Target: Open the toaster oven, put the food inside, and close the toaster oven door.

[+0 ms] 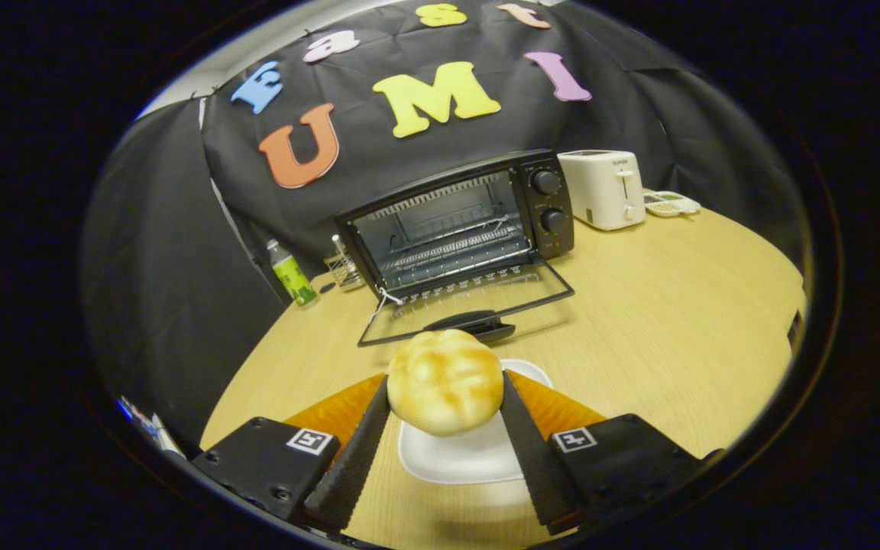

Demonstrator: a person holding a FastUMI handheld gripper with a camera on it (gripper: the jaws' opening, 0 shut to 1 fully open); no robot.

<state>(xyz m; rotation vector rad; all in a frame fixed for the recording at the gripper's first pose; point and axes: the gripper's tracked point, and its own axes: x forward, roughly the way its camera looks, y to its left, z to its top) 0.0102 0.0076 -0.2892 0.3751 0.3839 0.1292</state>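
A round golden bread bun point(444, 380) sits between my two fingers, and my gripper point(444, 386) is shut on it, both fingers pressing its sides. The bun hangs just above a white plate point(459, 458) on the wooden table. Beyond the bun stands the black toaster oven point(459, 221) with its glass door point(470, 304) folded down flat toward me. The wire rack inside the oven point(455, 248) shows bare. Two knobs point(549, 200) sit on the oven's right panel.
A white pop-up toaster point(606, 188) stands right of the oven, with a small white dish point(669, 203) behind it. Left of the oven are a green-labelled bottle point(292, 275) and a small wire holder point(343, 267). The table edge point(249, 359) curves along the left.
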